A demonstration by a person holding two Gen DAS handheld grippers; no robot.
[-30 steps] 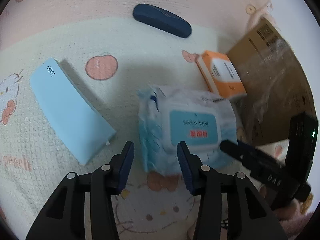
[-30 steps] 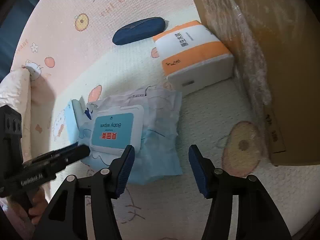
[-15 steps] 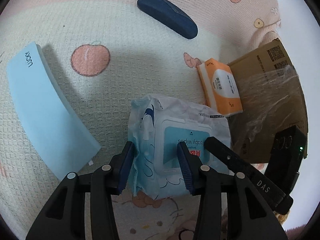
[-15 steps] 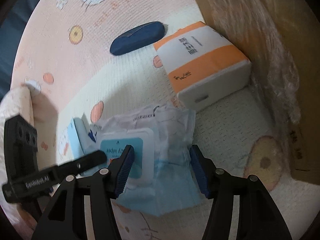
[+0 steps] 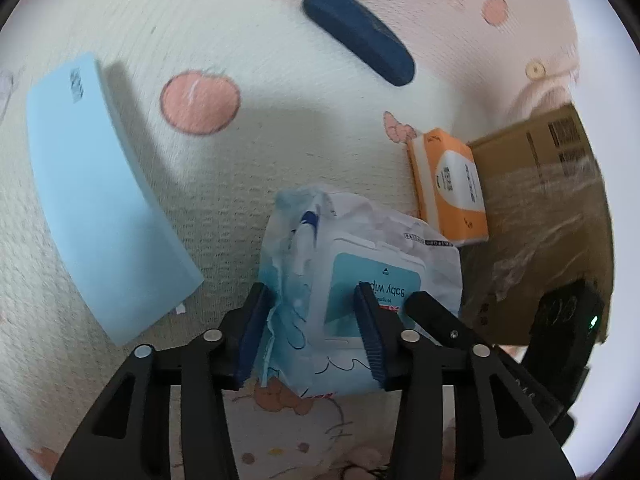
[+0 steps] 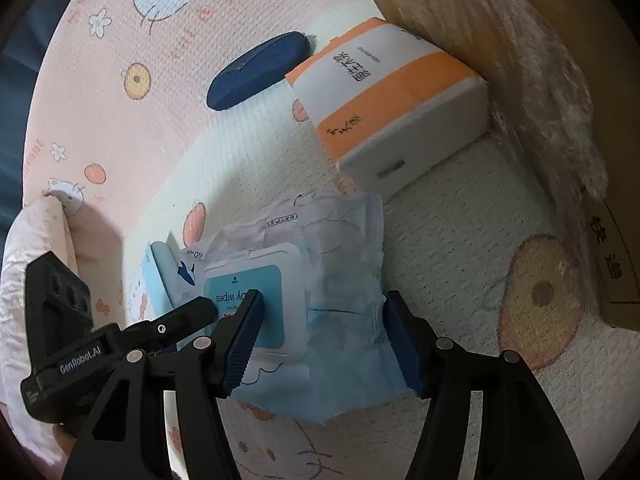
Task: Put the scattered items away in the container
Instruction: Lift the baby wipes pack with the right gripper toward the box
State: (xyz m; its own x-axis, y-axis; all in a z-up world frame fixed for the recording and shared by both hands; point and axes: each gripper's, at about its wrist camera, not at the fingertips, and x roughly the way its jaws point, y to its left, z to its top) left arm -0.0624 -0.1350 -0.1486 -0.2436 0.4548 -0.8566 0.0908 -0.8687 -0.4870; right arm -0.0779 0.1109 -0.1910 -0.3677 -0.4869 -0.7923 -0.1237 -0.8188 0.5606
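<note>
A pack of baby wipes (image 5: 360, 264) with a blue-and-white lid lies on the play mat; it also shows in the right wrist view (image 6: 320, 280). My left gripper (image 5: 312, 336) has its jaws around the pack's left end, touching the wrapper. My right gripper (image 6: 324, 344) has its jaws around the pack's right end. Both hold the pack from opposite sides. The cardboard box (image 5: 552, 216) stands to the right, its wall wrapped in clear film (image 6: 500, 60).
An orange-and-white tissue pack (image 5: 448, 188) (image 6: 392, 92) lies against the box. A dark blue glasses case (image 5: 358, 40) (image 6: 258, 70) lies farther back. A light blue flat box (image 5: 96, 200) lies at the left. A pink cushion (image 6: 32, 264) borders the mat.
Both grippers moved in onto the wipes pack and narrowed around its two ends. The pack now sits between both pairs of jaws and looks slightly raised.
</note>
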